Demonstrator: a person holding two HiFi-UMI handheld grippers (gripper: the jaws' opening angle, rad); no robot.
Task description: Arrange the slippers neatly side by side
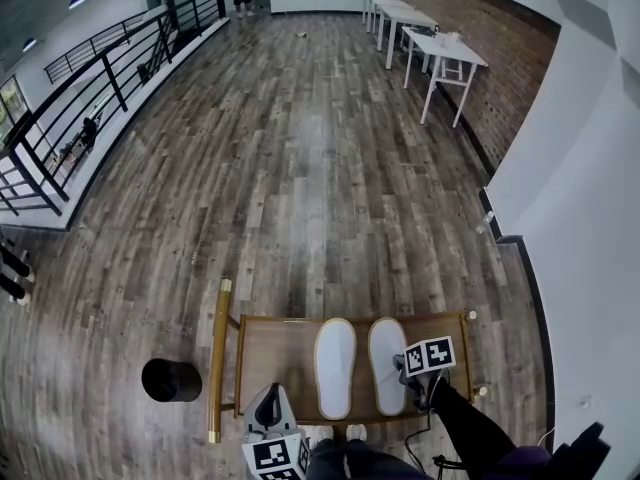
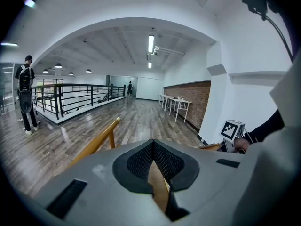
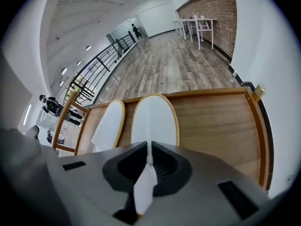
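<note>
White slipper [image 3: 155,119] nipped by its heel in right tongs [image 3: 149,150] — draw snug beside mate [image 3: 109,124] just left of them, toes level — left tongs [image 2: 153,145] closed, empty.

A black cylinder [image 1: 171,380] stands on the plank floor [image 1: 300,168]; white tables [image 1: 440,53] line the brick wall [image 1: 495,88].
</note>
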